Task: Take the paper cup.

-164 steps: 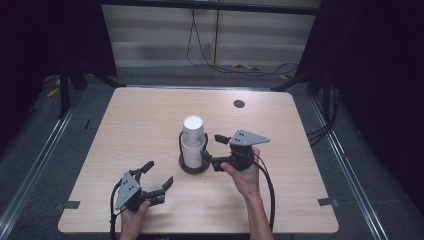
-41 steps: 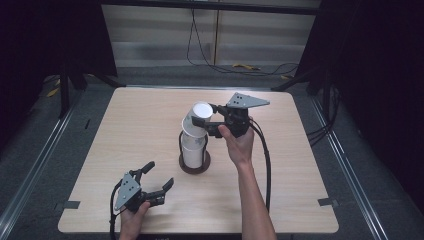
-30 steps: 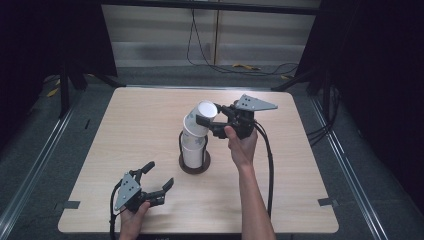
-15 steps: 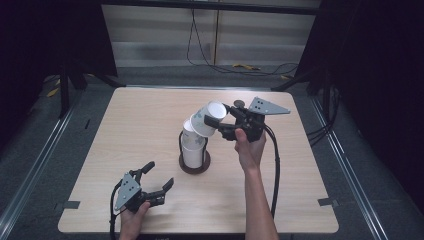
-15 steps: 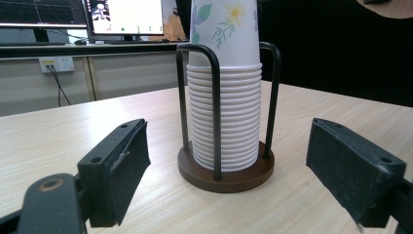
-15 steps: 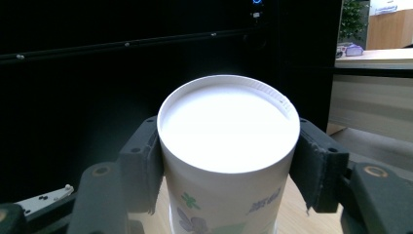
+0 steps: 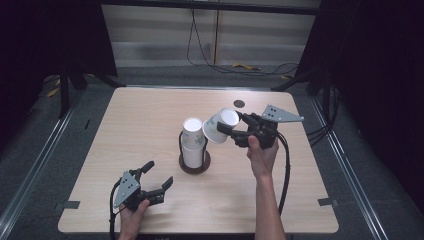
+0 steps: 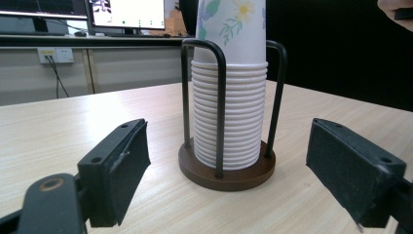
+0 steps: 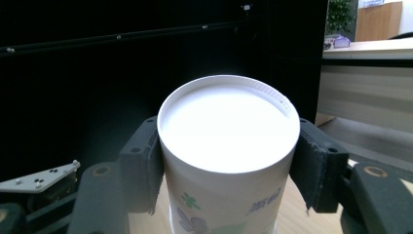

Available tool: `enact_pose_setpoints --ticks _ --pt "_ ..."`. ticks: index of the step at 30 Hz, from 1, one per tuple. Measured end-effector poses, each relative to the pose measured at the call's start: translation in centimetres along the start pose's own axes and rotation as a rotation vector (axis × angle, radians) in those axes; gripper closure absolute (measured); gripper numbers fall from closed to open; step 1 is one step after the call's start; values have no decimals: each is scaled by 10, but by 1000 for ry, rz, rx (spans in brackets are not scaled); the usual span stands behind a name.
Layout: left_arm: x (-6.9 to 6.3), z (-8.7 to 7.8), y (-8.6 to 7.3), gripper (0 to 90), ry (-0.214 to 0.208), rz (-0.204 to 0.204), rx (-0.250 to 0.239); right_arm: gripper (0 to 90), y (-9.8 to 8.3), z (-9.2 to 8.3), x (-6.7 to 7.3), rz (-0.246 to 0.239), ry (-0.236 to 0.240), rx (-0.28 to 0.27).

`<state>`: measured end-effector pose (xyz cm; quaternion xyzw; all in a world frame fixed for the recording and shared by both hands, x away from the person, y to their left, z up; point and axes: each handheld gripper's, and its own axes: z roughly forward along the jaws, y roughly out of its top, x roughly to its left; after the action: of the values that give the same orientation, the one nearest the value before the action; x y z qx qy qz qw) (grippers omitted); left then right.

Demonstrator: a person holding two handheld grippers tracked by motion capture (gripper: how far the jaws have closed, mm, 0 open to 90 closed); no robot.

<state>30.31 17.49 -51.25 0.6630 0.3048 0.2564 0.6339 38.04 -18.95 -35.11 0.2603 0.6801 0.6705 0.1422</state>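
Right gripper (image 7: 226, 131) fingers clamped on cup (image 7: 220, 125), tilted, just beside stack (image 7: 193, 145) top; may crush thin wall if squeezed harder; may slip out when swung; left gripper (image 7: 155, 176) fingers apart, near worktop (image 7: 150, 115).

- The cup holder (image 7: 194, 161) with its stack of paper cups (image 7: 192, 142) stands mid-table (image 7: 150, 115), the main obstacle.
- Bare wood lies open along the far, left and right edges.
- A small dark disc (image 7: 239, 103) sits near the far edge.
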Motion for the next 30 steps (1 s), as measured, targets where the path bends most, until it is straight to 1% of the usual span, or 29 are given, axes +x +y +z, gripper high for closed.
enact_pose_setpoints --ticks 2,3,7,8,10,11,12,13,14,15,16,17,18,20,22,25,27,28,30 --pt "0 1 1 155 6 2 18 360 -3 -2 0 8 -2 6" --pt "-1 2 1 156 2 -3 17 360 -6 -3 0 10 -1 12" --pt "-1 5 2 156 -7 -3 40 360 -13 -5 1 12 -1 28" --pt "-1 5 2 156 -14 1 48 360 -15 -5 2 14 0 30" --pt "-3 6 2 155 -39 1 45 360 -18 -5 4 16 4 42" --pt "-3 7 3 155 -51 16 52 361 -20 -5 4 13 4 44" --pt "-4 7 3 155 -52 13 51 360 -21 -6 6 16 5 49" --pt "-5 8 3 154 -61 9 55 360 -23 -6 6 13 8 49" --pt "-5 8 4 155 -68 20 61 360 -24 -6 7 15 11 55" --pt "-7 9 5 155 -76 9 61 361 -26 -6 7 16 11 62" --pt "-8 10 6 156 -82 25 67 361 -28 -6 8 18 13 63" --pt "-9 11 7 156 -83 23 69 360 -29 -6 9 17 12 72" --pt "-10 12 8 156 -90 31 75 361 -31 -7 9 15 14 74" --pt "-12 14 9 156 -102 31 80 361 -33 -7 10 16 17 79" --pt "-14 16 11 156 -110 40 90 361 -36 -7 12 18 22 82" --pt "-17 19 12 159 -131 40 94 361 -40 -8 14 32 40 83" --pt "-19 21 13 159 -145 38 107 361 -43 -8 15 22 36 98" --pt "-20 22 14 160 -161 41 109 360 -44 -8 16 28 38 100" --pt "-21 24 15 163 -168 39 110 361 -47 -8 17 26 44 103"
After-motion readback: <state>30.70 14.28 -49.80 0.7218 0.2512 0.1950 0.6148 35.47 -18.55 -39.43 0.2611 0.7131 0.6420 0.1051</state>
